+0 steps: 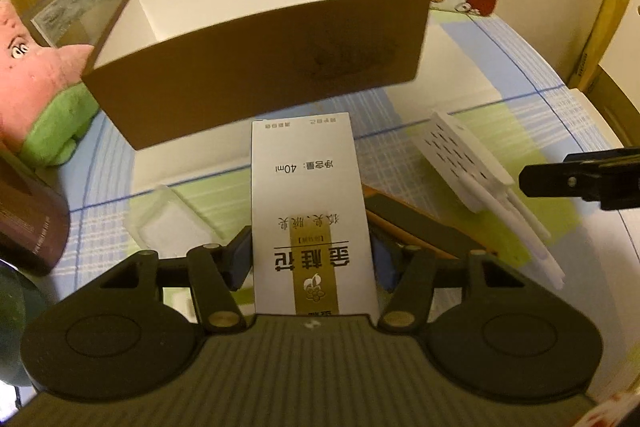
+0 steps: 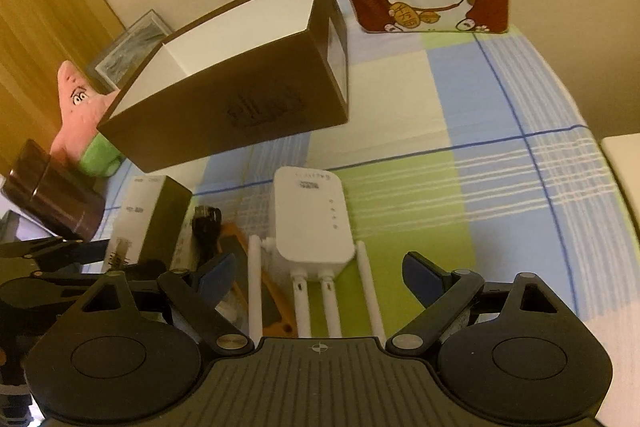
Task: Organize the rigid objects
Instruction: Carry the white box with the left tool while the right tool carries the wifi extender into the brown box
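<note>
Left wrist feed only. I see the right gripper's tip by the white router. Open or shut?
Observer: Open; the right gripper has its fingers spread wide, holding nothing.
Operator: Router position?
Observer: The router lies just ahead, its antennas pointing back between those fingers.
Operator: Carton's far side?
Observer: The carton shows a dark side panel here.
</note>
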`<state>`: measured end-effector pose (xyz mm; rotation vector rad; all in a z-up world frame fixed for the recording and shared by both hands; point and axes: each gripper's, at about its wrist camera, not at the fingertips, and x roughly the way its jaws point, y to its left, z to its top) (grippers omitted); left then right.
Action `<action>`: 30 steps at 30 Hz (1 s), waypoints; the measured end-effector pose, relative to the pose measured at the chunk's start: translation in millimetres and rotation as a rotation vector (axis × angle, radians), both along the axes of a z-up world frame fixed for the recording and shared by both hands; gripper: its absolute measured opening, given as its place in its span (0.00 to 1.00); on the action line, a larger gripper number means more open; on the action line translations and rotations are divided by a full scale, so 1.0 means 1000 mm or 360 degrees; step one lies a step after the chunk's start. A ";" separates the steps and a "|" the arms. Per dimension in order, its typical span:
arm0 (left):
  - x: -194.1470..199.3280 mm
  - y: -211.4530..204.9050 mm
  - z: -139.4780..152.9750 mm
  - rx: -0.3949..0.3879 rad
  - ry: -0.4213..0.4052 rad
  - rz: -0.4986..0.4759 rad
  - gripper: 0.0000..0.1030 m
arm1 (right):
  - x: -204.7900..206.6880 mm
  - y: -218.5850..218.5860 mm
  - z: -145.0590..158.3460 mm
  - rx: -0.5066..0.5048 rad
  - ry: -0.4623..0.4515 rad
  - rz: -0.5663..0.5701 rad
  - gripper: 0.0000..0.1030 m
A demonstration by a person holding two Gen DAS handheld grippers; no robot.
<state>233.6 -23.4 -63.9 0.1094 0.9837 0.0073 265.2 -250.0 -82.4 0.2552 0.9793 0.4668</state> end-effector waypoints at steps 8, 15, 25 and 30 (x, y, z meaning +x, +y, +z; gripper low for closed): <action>0.012 0.027 0.005 0.0009 0.0005 0.0069 0.55 | 0.032 0.018 -0.019 -0.0001 0.0026 0.0029 0.63; 0.018 0.041 0.009 -0.0005 -0.0002 0.0099 0.55 | 0.045 0.035 -0.031 -0.0081 0.0054 0.0080 0.61; 0.021 0.051 0.011 -0.0018 -0.0008 0.0114 0.55 | 0.043 0.053 -0.030 -0.0179 0.0017 0.0146 0.54; 0.021 0.056 0.020 -0.0024 -0.0044 0.0118 0.55 | 0.038 0.059 -0.011 -0.0206 -0.0048 0.0130 0.53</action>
